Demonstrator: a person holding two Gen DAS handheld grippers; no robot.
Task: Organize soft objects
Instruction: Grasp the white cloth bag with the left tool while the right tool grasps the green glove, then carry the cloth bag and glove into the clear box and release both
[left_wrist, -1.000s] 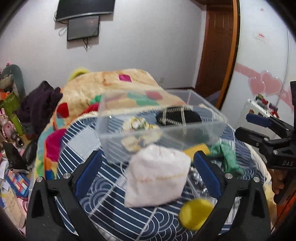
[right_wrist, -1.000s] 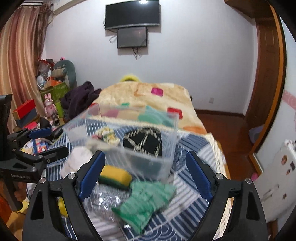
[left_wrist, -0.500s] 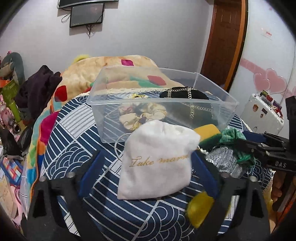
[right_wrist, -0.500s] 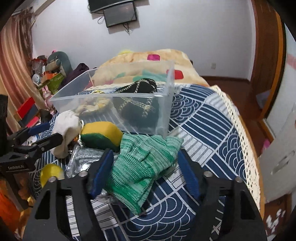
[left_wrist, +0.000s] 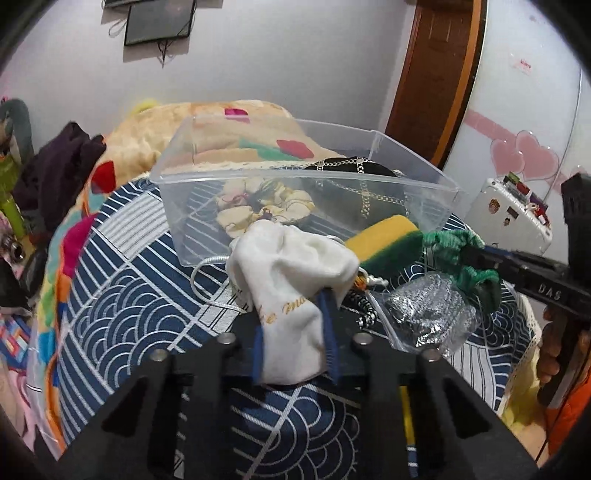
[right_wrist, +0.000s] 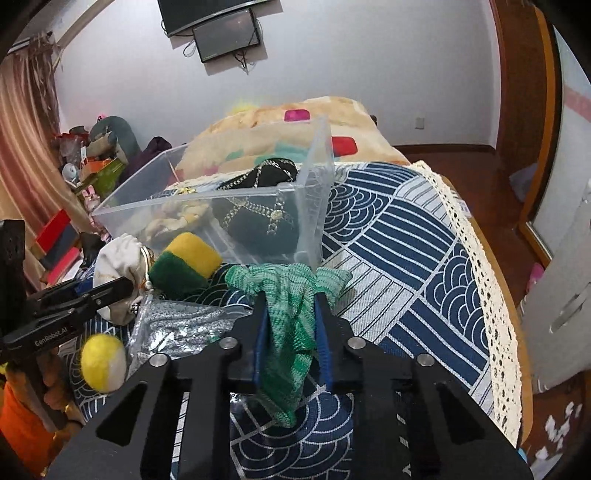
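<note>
Left gripper (left_wrist: 293, 334) jaws clamping white pouch (left_wrist: 291, 280), gold lettering half hidden; right gripper (right_wrist: 290, 326) jaws pinching green glove (right_wrist: 290, 321)

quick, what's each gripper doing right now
Left gripper: closed on the white drawstring pouch.
Right gripper: closed on the green knit glove.

Ahead of you a pale wall (right_wrist: 332, 55) carries a TV (right_wrist: 207, 11) with a smaller screen (right_wrist: 227, 35) hung just below it. To your right stands a brown wooden door (left_wrist: 432, 77), with wood floor (right_wrist: 461, 158) running along the wall's foot. A curtain (right_wrist: 26, 122) hangs at your left. You face a bed (right_wrist: 406, 229) under a blue-and-white patterned cover, a patchwork blanket (right_wrist: 288, 122) heaped beyond it.
</note>
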